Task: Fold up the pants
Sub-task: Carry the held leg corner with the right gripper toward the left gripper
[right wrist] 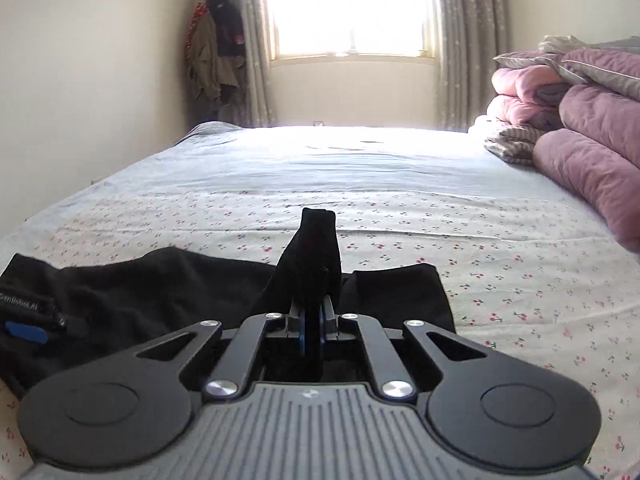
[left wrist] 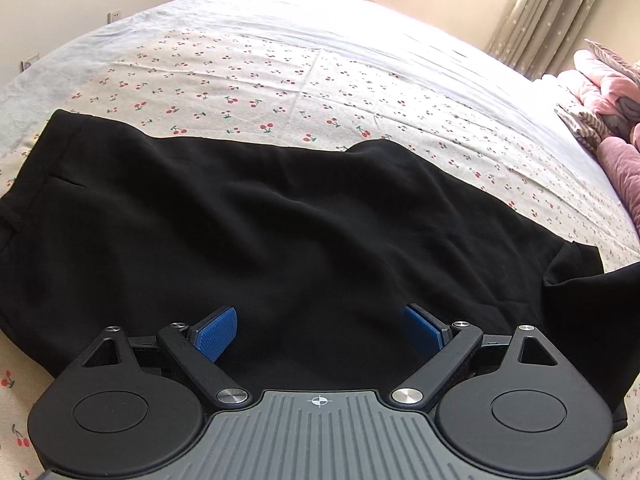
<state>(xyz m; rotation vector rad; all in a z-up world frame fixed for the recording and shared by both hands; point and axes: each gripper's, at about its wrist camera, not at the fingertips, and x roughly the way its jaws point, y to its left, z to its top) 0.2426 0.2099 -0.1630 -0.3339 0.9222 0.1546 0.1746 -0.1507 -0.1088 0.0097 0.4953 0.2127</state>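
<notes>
Right wrist: right claw [right wrist: 312, 330] pinching a hem of soft, floppy black pants [left wrist: 256, 232] lying along the bed's [left wrist: 360, 92] near edge, left claw [left wrist: 320, 332] spread above them, probably best grabbed at hems.

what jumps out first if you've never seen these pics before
The black pants sprawl across the near part of the cherry-print bed sheet. The right gripper is shut on a raised fold of them, while the left gripper hangs open over the cloth. A bright window glares behind, with pink quilts piled at right.
</notes>
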